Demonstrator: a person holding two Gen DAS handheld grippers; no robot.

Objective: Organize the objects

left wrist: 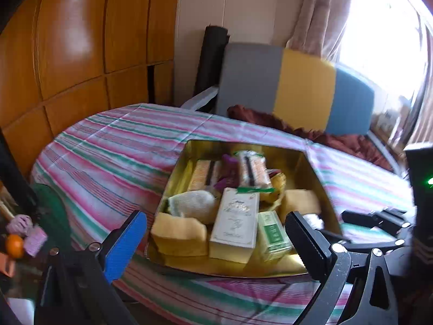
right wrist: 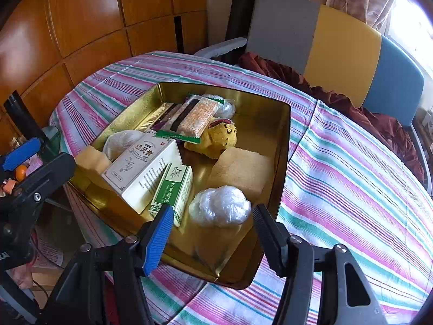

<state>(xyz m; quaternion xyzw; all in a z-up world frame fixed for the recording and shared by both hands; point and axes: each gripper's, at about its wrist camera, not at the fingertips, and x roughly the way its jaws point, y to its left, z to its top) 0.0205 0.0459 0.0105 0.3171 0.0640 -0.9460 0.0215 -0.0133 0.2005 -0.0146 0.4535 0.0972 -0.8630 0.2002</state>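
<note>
The job looks nearly finished: almost everything is sitting inside the gold tin (right wrist: 281, 146), which is resting on the striped cloth of the counter (right wrist: 351, 162). The right gripper (right wrist: 212, 233) is hovering at the lower middle of the right wrist view, its fingers (right wrist: 159, 235) standing partly apart with nothing pressed between them; the plastic-wrapped bundle (right wrist: 220, 207) is lying just beyond them in the near corner of the tin, seemingly set down. The left gripper (left wrist: 216, 233) is hanging at the bottom of the left wrist view with its fingers spread wide and empty, framing the tin's near edge

Inside, things are piling loosely: a white carton (right wrist: 140, 168) is leaning over a smaller green-and-white carton (right wrist: 173, 189), both stiff card with sharp edges; a tan sponge-like block (right wrist: 240, 170) is lying flat at centre; a soft yellow plush toy (right wrist: 216, 138) is slumping behind it under crinkly snack packets (right wrist: 200, 116). The tin's walls are glossy, mirror-like metal

Next, I judge, each hand is needing to find any stray piece outside the tin, or to straighten the leaning cartons; the slick wrap and smooth card are calling for a square, gentle pinch
</note>
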